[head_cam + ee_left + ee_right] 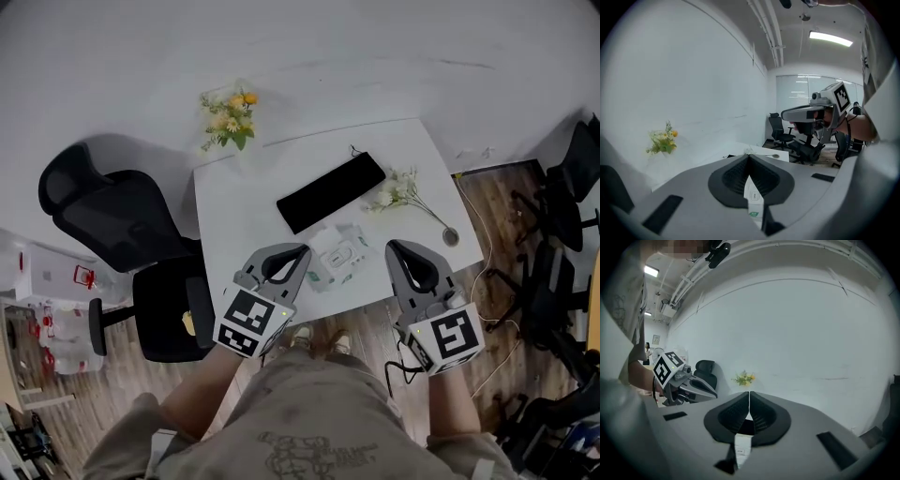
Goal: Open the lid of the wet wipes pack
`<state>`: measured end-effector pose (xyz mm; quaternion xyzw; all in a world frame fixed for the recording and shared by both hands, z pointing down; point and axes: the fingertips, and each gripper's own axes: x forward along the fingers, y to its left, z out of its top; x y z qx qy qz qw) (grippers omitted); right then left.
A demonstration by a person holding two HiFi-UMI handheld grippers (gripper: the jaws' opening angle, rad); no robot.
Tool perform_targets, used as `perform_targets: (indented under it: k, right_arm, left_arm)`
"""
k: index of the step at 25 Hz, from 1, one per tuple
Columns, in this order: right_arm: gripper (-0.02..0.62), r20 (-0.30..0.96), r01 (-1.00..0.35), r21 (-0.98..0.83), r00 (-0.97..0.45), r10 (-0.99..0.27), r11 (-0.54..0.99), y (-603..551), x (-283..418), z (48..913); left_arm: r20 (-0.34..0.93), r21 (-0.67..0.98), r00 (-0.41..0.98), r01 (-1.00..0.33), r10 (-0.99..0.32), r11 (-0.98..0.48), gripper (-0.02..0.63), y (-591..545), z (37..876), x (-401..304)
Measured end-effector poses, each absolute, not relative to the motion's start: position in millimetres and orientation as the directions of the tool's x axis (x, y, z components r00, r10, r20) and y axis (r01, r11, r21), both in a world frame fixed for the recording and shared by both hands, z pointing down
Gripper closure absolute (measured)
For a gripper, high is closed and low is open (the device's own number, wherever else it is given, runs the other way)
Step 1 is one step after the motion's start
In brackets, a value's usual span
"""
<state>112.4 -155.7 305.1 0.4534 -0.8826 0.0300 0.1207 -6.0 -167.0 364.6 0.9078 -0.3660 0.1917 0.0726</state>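
Note:
The wet wipes pack (337, 256) lies flat on the white table (234, 206), near its front edge; it is too small to tell how its lid stands. Both grippers are held up well above the table, close to the head camera, with the pack below and between them. My left gripper (302, 248) (749, 154) is shut, its jaws meeting at the tips with nothing in them. My right gripper (392, 246) (749, 393) is shut and empty too. Each gripper view looks out over the room, and the pack is not in them.
A black pouch (331, 191) lies slantwise behind the pack. A sprig of white flowers (401, 194) lies at the table's right, and a yellow bouquet (230, 116) is at the back left. Black office chairs (122, 225) stand to the left and right of the table.

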Motion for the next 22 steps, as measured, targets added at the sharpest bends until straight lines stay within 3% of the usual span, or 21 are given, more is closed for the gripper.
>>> perform_targets:
  k: [22]
  right_arm:
    - [0.561,0.223,-0.831,0.036,-0.535,-0.815,0.555,-125,129,293]
  left_arm:
    - [0.335,-0.055,0.679,-0.678,-0.654,-0.733,0.591,-151,326,1]
